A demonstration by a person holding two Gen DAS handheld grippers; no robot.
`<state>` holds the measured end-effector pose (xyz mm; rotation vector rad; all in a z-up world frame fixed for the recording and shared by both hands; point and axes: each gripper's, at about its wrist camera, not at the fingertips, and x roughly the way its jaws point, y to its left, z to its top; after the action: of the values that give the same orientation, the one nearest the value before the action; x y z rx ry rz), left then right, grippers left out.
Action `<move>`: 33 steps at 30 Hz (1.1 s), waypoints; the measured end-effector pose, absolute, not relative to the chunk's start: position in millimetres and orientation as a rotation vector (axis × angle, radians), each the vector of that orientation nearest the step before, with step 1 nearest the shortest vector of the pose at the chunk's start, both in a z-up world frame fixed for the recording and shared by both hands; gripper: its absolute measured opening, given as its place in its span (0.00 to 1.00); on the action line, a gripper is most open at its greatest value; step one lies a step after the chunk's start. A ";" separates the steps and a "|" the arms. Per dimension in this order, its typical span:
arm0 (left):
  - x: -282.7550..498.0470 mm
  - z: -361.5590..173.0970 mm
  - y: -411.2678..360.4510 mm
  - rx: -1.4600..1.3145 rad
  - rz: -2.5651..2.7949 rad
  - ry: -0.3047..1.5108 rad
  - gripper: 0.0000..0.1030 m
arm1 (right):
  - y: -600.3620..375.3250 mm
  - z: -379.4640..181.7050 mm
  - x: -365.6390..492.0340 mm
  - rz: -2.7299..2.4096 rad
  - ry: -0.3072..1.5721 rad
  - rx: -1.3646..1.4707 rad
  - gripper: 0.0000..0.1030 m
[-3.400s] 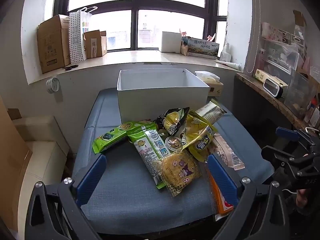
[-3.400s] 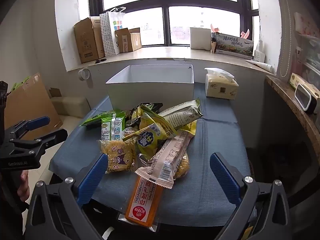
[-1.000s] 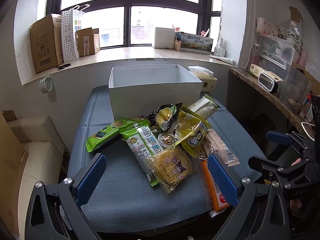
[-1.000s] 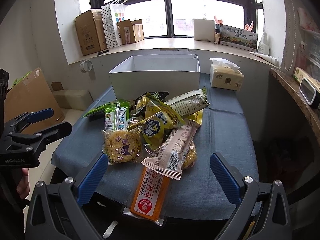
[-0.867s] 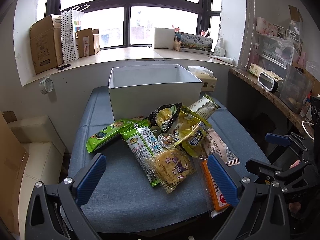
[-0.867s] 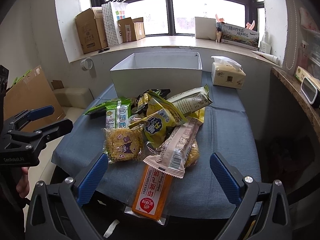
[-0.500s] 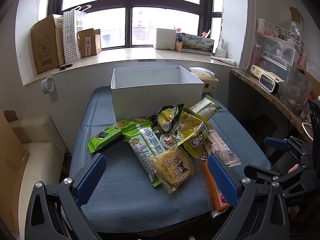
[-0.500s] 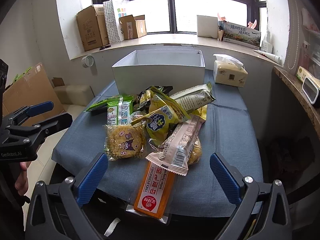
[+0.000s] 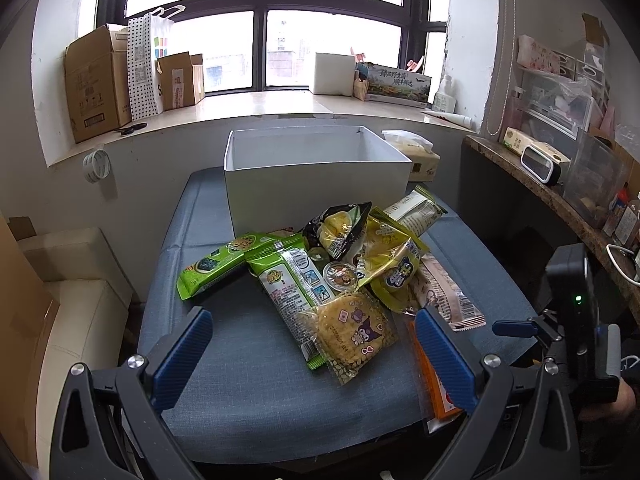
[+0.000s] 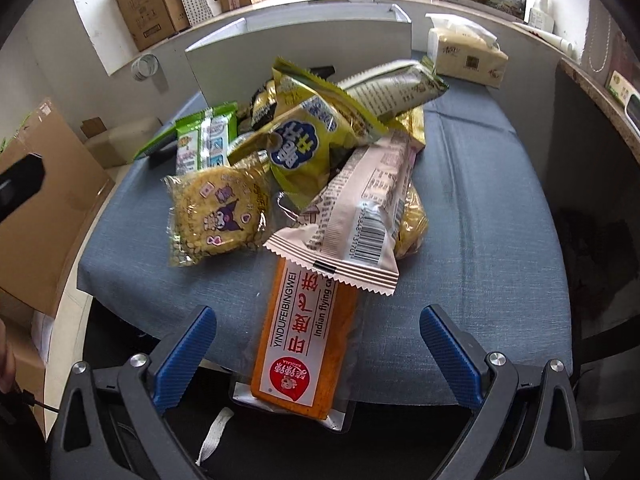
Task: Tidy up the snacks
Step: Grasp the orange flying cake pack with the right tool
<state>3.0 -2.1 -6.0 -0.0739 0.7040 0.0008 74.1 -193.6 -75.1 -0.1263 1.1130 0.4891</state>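
Looking over a blue woven-cloth table [image 9: 224,392] set under a window sill [image 9: 256,104] stacked with cardboard boxes [image 9: 96,92], I see the snacks [image 9: 340,276] heaped in crinkly plastic wrappers at the table's middle, just in front of an open-topped white box [image 9: 316,184], with a tissue pack [image 10: 466,58] beside it. My right gripper [image 10: 318,344] hangs with jaws spread wide and empty over the near edge, either side of a flat orange packet [image 10: 304,340] printed "YINDUFEIBINGWEI — Indian flying", its far end under a pale, barcoded, zigzag-edged bar [image 10: 360,216]. My left gripper [image 9: 316,344] is likewise wide open, holding nothing — a round yellow cake [image 9: 352,332] with a cartoon print lies beyond it.
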 end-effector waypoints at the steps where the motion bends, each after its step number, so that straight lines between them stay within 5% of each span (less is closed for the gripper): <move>1: 3.2 -6.7 -2.1 -0.075 0.000 0.706 1.00 | -190.9 -79.9 75.7 0.488 1.126 -0.141 1.00; 14: 5.1 -16.6 0.3 -0.082 0.006 0.729 1.00 | -163.9 -114.6 88.3 0.458 1.189 -0.260 0.99; 21: 4.8 -19.1 1.9 -0.085 0.009 0.734 1.00 | -164.9 -102.0 73.6 0.458 1.176 -0.255 0.66; 33: 29.5 -24.1 -6.6 -0.086 -0.048 0.759 1.00 | -184.5 -78.5 28.1 0.707 1.246 -0.243 0.64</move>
<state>29.5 -6.6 -24.1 -0.0864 0.7594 -0.0476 28.1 -184.5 -78.5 -0.2434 1.2461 0.7069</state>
